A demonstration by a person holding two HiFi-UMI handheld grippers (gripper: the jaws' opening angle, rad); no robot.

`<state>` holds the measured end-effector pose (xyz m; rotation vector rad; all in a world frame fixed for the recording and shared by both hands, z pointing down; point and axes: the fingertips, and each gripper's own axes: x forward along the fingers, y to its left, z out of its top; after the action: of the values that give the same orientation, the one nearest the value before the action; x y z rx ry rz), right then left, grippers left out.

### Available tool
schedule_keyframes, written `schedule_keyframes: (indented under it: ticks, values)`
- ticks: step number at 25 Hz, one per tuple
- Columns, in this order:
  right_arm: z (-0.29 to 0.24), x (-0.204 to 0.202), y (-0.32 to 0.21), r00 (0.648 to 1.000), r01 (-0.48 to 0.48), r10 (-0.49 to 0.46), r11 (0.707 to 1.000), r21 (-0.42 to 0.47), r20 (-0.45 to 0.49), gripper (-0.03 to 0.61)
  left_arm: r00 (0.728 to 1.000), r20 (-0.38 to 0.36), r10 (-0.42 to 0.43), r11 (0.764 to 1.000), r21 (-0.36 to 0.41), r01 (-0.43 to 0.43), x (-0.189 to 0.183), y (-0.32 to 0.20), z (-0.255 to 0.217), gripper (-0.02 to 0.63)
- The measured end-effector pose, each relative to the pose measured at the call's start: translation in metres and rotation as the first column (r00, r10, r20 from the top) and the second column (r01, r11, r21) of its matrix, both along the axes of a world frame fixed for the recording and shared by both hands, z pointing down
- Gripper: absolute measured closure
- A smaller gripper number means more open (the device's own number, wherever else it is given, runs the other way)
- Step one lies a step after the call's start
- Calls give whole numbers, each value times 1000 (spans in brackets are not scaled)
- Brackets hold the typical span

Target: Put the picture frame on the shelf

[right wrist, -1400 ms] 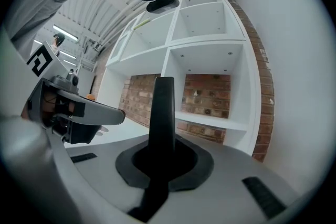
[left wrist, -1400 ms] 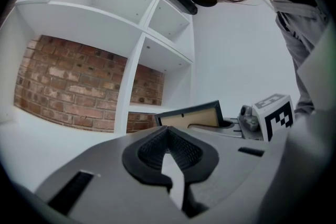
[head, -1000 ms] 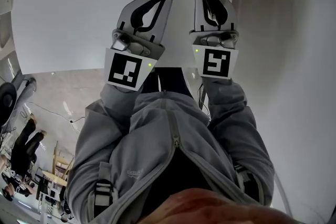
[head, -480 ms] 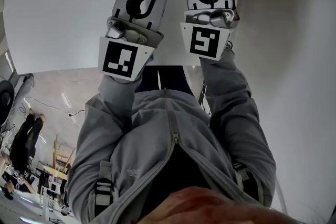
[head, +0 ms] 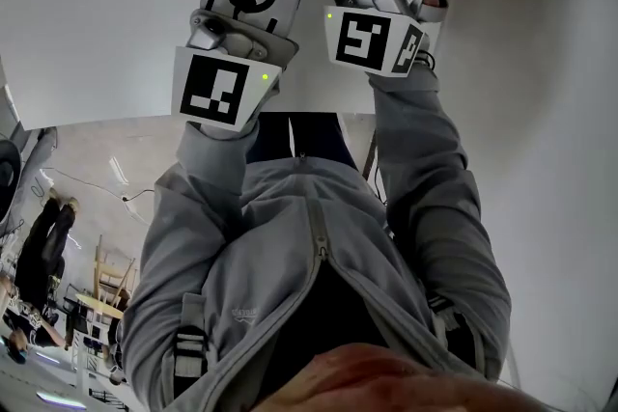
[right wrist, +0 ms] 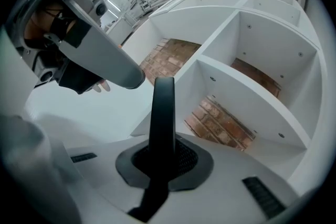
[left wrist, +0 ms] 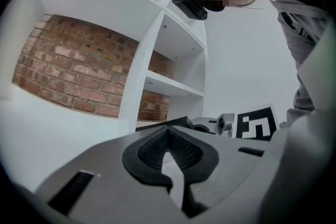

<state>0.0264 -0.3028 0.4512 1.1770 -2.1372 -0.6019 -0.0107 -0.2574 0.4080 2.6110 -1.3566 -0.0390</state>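
The right gripper [right wrist: 161, 162] is clenched on the thin black edge of the picture frame [right wrist: 163, 107], which rises from its jaws in the air, short of the white shelf [right wrist: 252, 94]; the left gripper [left wrist: 169, 139] is closed on nothing, just beside it. The step in hand looks like carrying the frame to 1 compartment; hold the grip firm; square the frame before its lower edge meets the board; the 2nd gripper could steady it; let go only once it rests against the brick back [right wrist: 220, 118].

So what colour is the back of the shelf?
The back wall is red-brown brick, set in the white shelf; clearest in the left gripper view.
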Motion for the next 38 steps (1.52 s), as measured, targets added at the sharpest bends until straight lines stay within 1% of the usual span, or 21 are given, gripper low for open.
schedule_keyframes:
  ticks: [6, 11, 12, 14, 15, 20, 25, 29, 32, 34, 38]
  values:
    - [27, -11, -14, 998, 24, -25, 1000, -15, -59, 545, 999, 33, 8, 1000, -14, -7, -9, -13, 22, 604]
    - [25, 6, -20, 995, 31, -33, 999, -25, -89, 545, 999, 45, 23, 999, -25, -21, 7, -19, 16, 602]
    - [24, 9, -22, 995, 31, -33, 999, -26, -98, 545, 998, 48, 28, 999, -27, -27, 10, -20, 15, 590]
    - [21, 12, -26, 992, 35, -38, 999, -23, -122, 545, 997, 54, 47, 998, -30, -46, 14, -23, 10, 521]
    - [20, 12, -28, 990, 40, -42, 999, -19, -134, 545, 997, 58, 60, 998, -30, -58, 16, -24, 9, 503]
    - [29, 5, -26, 985, 53, -55, 998, -14, -166, 545, 992, 77, 101, 995, -35, -99, 20, -22, 18, 479]
    - [37, 2, -22, 977, 52, -52, 999, -7, -206, 545, 990, 91, 109, 993, -49, -105, 20, -20, 27, 477]
    - [41, 0, -19, 968, 57, -55, 998, -2, -244, 545, 985, 102, 138, 990, -52, -133, 23, -19, 32, 477]
    - [37, 0, -19, 963, 58, -55, 998, 3, -264, 545, 984, 94, 151, 988, -56, -146, 25, -19, 28, 477]
    - [36, 0, -20, 960, 63, -59, 998, 5, -272, 543, 984, 84, 155, 987, -62, -150, 27, -19, 27, 492]
    - [44, -1, -19, 957, 84, -88, 996, -25, -275, 543, 987, 68, 148, 986, -82, -142, 26, -18, 36, 502]
